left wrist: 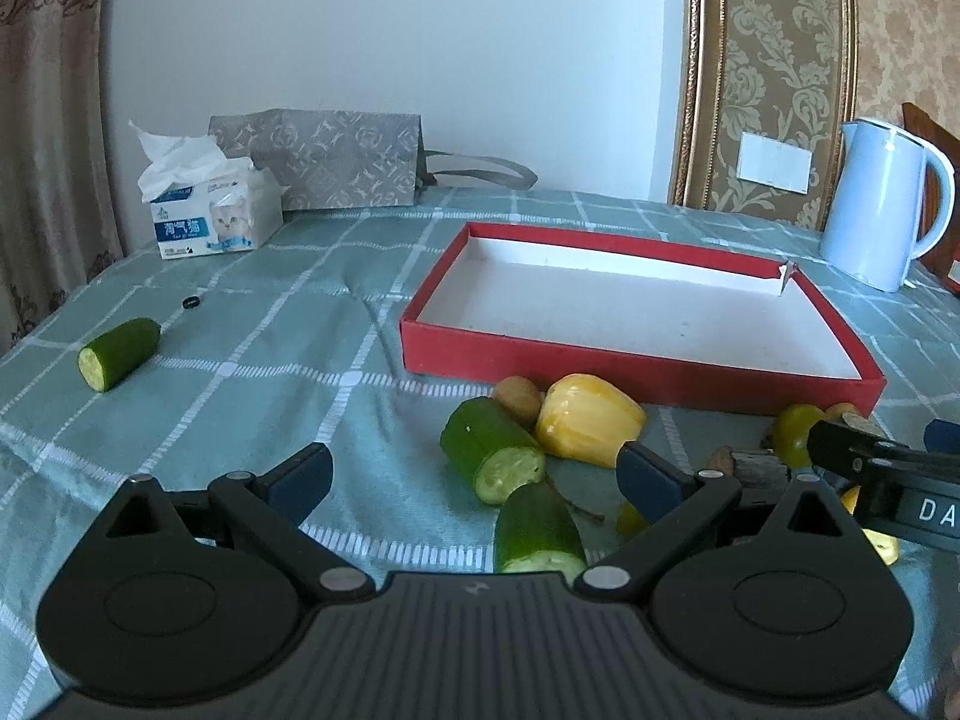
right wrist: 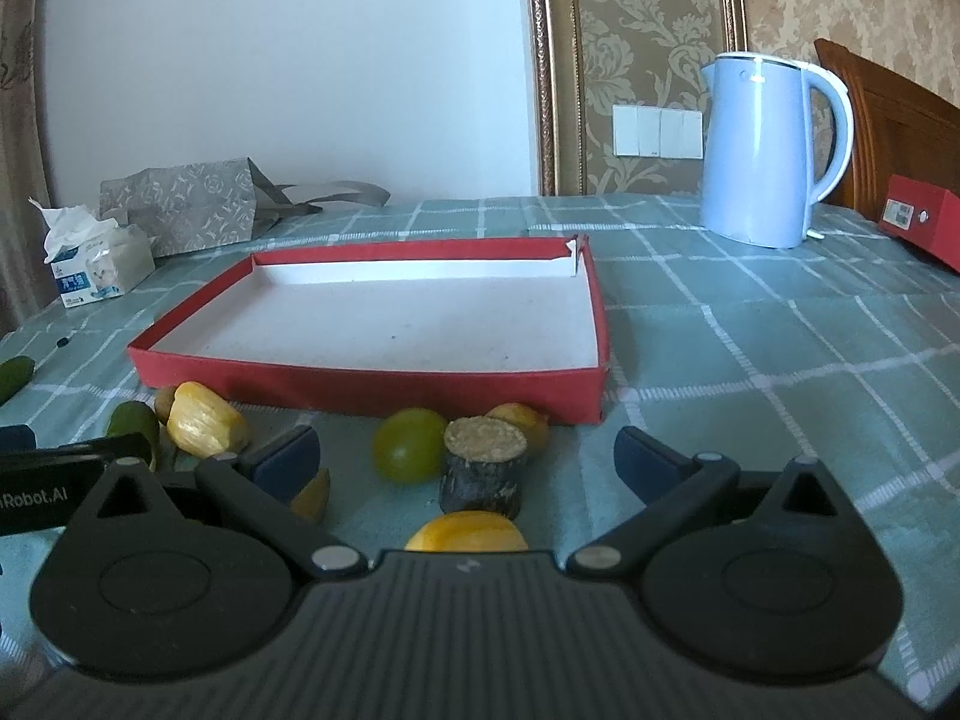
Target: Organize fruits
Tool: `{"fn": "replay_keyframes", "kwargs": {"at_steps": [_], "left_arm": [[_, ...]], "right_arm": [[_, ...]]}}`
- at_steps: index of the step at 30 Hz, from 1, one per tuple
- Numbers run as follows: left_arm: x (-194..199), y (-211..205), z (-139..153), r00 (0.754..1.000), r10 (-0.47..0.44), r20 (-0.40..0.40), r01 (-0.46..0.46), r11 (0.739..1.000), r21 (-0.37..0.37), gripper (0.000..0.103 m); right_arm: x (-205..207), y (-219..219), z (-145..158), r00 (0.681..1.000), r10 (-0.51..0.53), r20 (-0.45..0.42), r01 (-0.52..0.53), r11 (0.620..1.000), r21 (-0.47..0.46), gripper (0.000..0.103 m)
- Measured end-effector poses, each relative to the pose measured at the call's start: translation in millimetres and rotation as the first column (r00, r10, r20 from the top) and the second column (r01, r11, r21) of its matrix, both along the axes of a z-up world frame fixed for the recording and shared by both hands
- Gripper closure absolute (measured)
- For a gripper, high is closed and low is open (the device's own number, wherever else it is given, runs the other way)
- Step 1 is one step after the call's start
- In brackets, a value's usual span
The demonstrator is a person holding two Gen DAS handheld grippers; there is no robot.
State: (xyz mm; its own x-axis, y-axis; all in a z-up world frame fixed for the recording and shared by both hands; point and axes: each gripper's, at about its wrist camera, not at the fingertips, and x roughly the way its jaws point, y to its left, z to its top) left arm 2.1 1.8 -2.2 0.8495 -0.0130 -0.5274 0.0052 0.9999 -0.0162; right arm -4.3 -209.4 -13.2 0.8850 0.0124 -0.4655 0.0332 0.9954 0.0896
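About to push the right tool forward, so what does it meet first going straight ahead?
Likely the dark cut stub, standing between the open right tool's fingers and slightly ahead. The green round fruit sits beside it; the red tray lies beyond. Depth is uncertain.

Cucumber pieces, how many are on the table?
3. One cucumber piece lies alone far left; two lie between the left gripper's fingers, near the red tray. Others may be hidden.

Soft, cool daylight, perhaps from the left; sharp centre, fisheye-bent edges.
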Motion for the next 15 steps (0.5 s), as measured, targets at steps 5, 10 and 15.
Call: {"fn": "replay_keyframes", "kwargs": {"at_steps": [5, 10, 15], "left_arm": [[-2.0, -1.5, -0.6, 1.000, -0.018, -0.002, 0.018, 1.000, 0.005, 0.001], [-3.1, 2.3, -1.6, 1.000, -0.020, -0.001, 0.020, 1.000, -0.009, 0.001], [-9.5, 5.6, -1.5, 0.999, -0.020, 0.031, 0.020, 1.000, 0.018, 0.001]], "right_arm": [[-0.6, 0.0, -0.5, 1.000, 0.001, -0.002, -0.001, 1.000, 0.003, 0.000], [-1.0, -0.6, -0.4, 1.000, 0.003, -0.002, -0.003, 1.000, 0.006, 0.000], [0.7, -1.1, -0.6, 1.000, 0.002, -0.007, -0.002, 1.000, 0.014, 0.000]]}}
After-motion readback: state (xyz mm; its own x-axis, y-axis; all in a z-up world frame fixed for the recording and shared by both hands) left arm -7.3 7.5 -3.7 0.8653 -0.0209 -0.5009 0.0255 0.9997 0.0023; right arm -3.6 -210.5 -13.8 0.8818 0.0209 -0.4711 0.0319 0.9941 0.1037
